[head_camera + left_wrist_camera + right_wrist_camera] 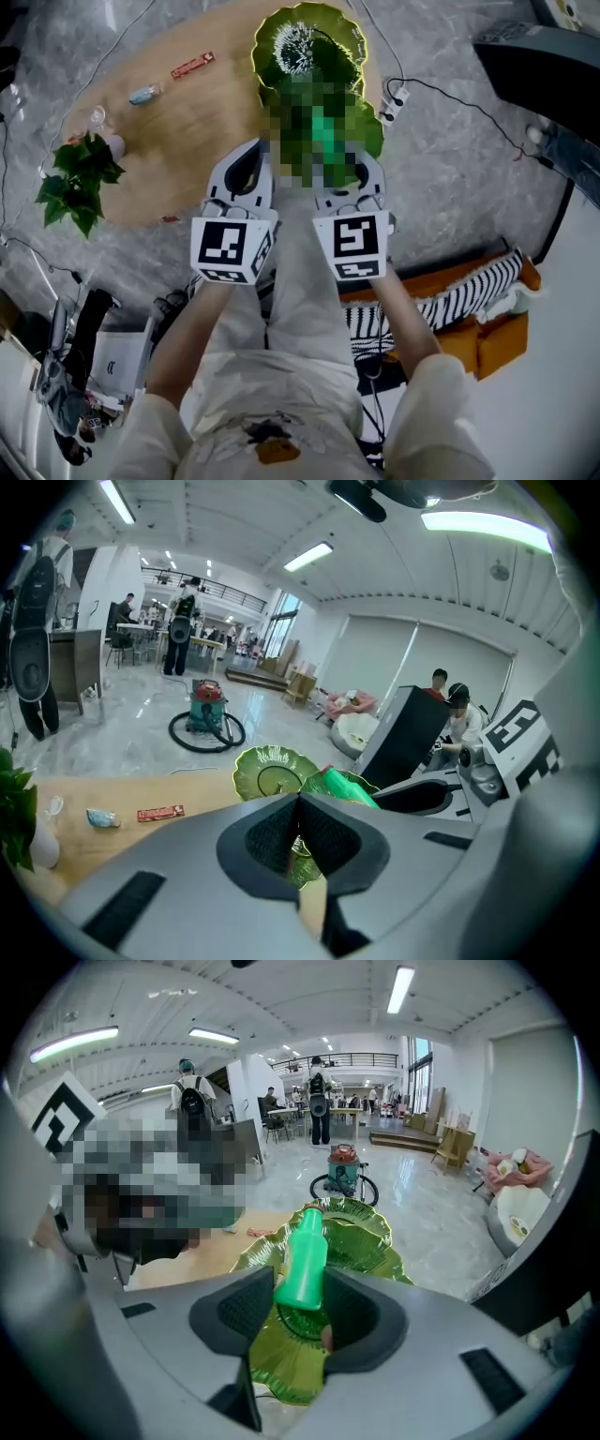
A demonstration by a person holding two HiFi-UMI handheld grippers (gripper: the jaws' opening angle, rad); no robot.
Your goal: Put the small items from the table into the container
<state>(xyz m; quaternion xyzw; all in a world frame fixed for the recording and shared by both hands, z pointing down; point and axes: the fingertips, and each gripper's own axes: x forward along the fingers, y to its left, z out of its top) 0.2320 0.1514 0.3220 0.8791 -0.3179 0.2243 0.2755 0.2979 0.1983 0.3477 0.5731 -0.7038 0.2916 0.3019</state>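
**Now the bottle is over the dish, ready to be set down**

The oval wooden bench (206, 122) carries everything. The containers sit at its far end: a green leaf-shaped dish (323, 19) and, nearer us, a second green dish (370, 136), partly under a blur patch. Our right gripper (300, 1279) has its jaws part-way closed on the base of a green bottle (302, 1265), which tilts away from us above the nearer dish. Our left gripper (300, 799) has its pads meeting at the tips, with nothing we can make out between them. It hangs just beside the right one, near that dish's edge.

We judge the step in hand to be setting the bottle into the dish. To do it well, we should bring it low over the dish's middle hollow and keep off the wavy rim. We should lay it toward its side so it cannot topple, and only then part the jaws. The shallow dish may slide, so a gentle touch matters.

Counting, largest first:
- one bench
- two green dishes
- one potted plant (80, 173)
- one green bottle
- three small items on the bare wood: one red packet (192, 65), one blue-and-white wrapped piece (143, 94) and one small clear piece (97, 115)
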